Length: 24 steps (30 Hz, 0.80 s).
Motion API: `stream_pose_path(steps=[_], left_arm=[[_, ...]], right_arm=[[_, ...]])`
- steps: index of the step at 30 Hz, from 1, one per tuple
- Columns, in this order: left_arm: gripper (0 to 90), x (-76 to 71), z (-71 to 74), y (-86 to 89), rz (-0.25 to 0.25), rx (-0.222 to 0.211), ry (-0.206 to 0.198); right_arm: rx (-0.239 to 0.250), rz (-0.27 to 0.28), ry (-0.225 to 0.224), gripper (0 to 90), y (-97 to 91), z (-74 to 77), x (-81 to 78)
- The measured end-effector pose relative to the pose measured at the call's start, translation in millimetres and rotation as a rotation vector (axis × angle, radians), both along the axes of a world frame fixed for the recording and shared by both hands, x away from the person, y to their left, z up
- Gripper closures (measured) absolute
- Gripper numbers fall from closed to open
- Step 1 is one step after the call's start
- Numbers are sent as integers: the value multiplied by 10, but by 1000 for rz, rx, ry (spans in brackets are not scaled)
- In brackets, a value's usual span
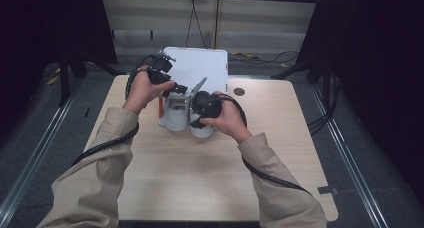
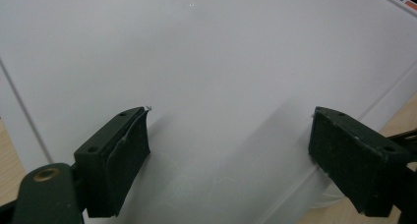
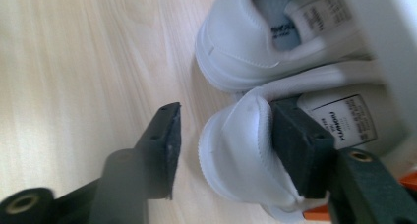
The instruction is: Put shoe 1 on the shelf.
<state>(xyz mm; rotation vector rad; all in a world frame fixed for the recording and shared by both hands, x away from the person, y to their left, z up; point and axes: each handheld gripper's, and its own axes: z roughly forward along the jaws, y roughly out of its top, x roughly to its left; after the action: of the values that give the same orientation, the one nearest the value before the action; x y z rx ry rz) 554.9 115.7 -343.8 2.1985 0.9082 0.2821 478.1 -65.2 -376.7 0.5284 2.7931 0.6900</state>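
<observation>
Two white shoes stand heel-first at the front of a white box [image 1: 197,68] on the table. In the right gripper view the nearer shoe [image 3: 236,160] has its heel between my right gripper's [image 3: 226,108] jaws. One jaw sits inside the heel collar and the other stands off the outside with a gap, so the gripper is open. The second shoe [image 3: 241,52] lies just beyond it. In the high view my right gripper [image 1: 201,120] points down at the right shoe [image 1: 202,131]. My left gripper [image 2: 230,113] is open, its jaws wide apart against the white lid [image 2: 206,52].
The box's raised lid flap [image 1: 198,84] leans between the two hands. An orange edge [image 3: 314,215] shows beside the near shoe. The wooden table [image 1: 200,178] has a round cable hole [image 1: 239,91] to the right of the box. Cables trail from both grippers.
</observation>
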Motion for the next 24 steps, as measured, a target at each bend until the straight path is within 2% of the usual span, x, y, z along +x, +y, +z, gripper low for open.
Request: stream_pose_path(steps=[2,3,4,5,9,10,13,14,15,18,21,22,24], left_arm=[[148,1,-3,1,-1,-4,0],[148,1,-3,1,-1,-4,0],[148,0,-4,-5,5,-7,0],[148,2,-1,-2,0,-2,1],[149,4,-1,0,0,-3,1],[148,3,2,-3,-1,2,2],[148,1,1,-7,3,1,1],[148,1,1,-4,2,1,2],[148,2,-1,-2,2,-1,1],[148,-1,-3,-6,7,-6,0],[148,-2,-4,-7,7,-6,-1],[148,-5,-8,-13,15,-18,1],[148,2,1,-6,2,0,2]], right_arm=[[-1,2,-24,459,-23,70,-69],[10,7,-18,490,-40,102,-99],[27,3,-5,480,-58,135,-148],[33,8,-15,477,-68,159,-181],[54,-20,-36,526,-94,187,-294],[46,-32,-8,537,-91,179,-328],[29,-45,-2,575,-107,134,-357],[25,-84,25,627,-163,41,-367],[31,-108,27,649,-184,8,-359],[23,-147,51,676,-251,-112,-306],[0,-159,66,699,-268,-233,-233],[3,-165,66,707,-264,-255,-222],[-6,-166,68,753,-245,-302,-196]])
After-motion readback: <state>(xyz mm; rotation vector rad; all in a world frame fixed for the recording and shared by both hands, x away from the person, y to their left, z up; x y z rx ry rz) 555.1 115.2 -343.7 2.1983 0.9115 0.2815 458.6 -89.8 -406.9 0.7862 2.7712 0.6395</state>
